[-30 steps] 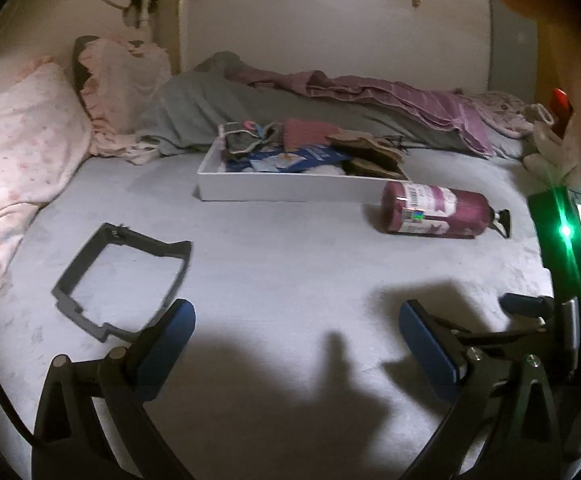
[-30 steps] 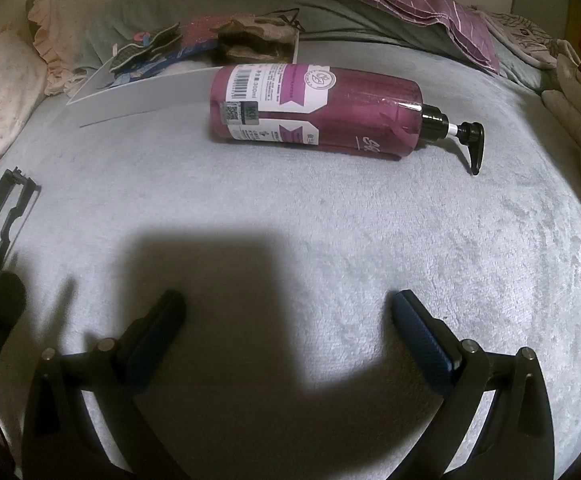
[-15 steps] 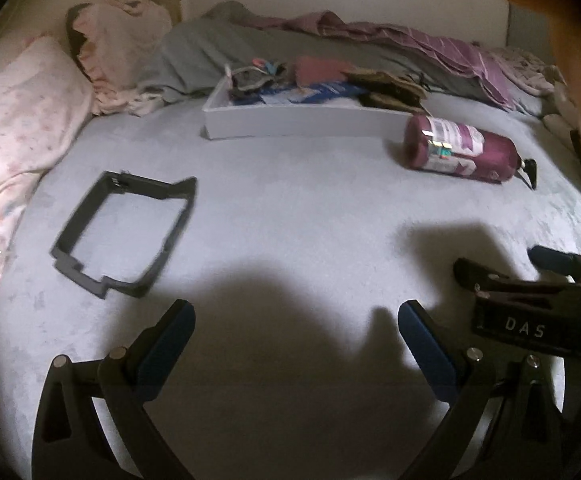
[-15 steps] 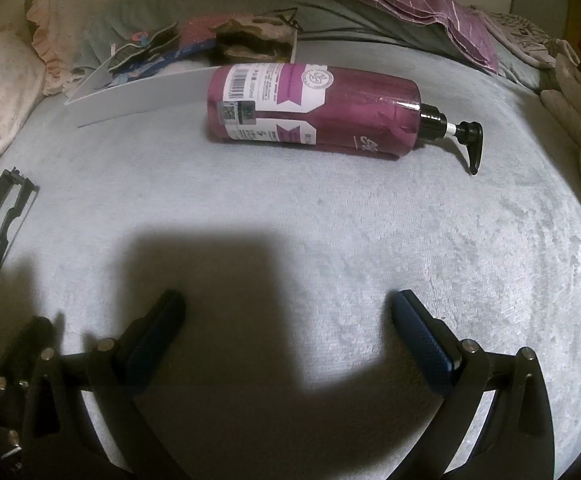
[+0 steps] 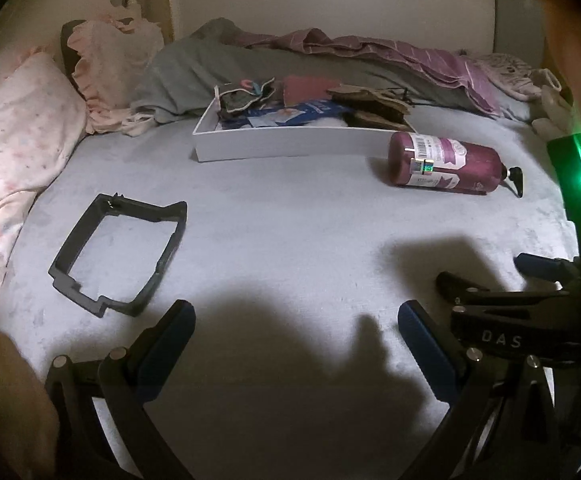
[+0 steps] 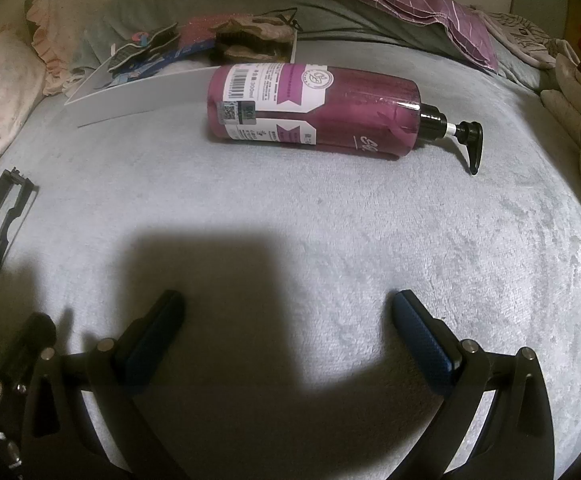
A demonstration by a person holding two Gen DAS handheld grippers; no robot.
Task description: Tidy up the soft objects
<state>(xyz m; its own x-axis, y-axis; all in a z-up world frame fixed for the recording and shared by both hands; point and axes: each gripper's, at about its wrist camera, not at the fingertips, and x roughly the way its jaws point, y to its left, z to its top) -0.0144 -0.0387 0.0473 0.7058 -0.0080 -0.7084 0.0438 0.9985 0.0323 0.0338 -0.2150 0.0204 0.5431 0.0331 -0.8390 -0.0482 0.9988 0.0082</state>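
The white tray hides most of its contents behind its near wall. The purple bottle has label print too small to read. The black frame is cut off at the left.

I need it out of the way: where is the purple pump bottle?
The purple pump bottle lies on its side on the grey bedspread, centre of the right wrist view, just right of the white tray.

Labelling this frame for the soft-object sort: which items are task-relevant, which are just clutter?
Task-relevant:
- white tray holding soft items
- left claw, open
- right claw, open

Lying about:
- purple pump bottle, on its side
- black frame
- pink pillow
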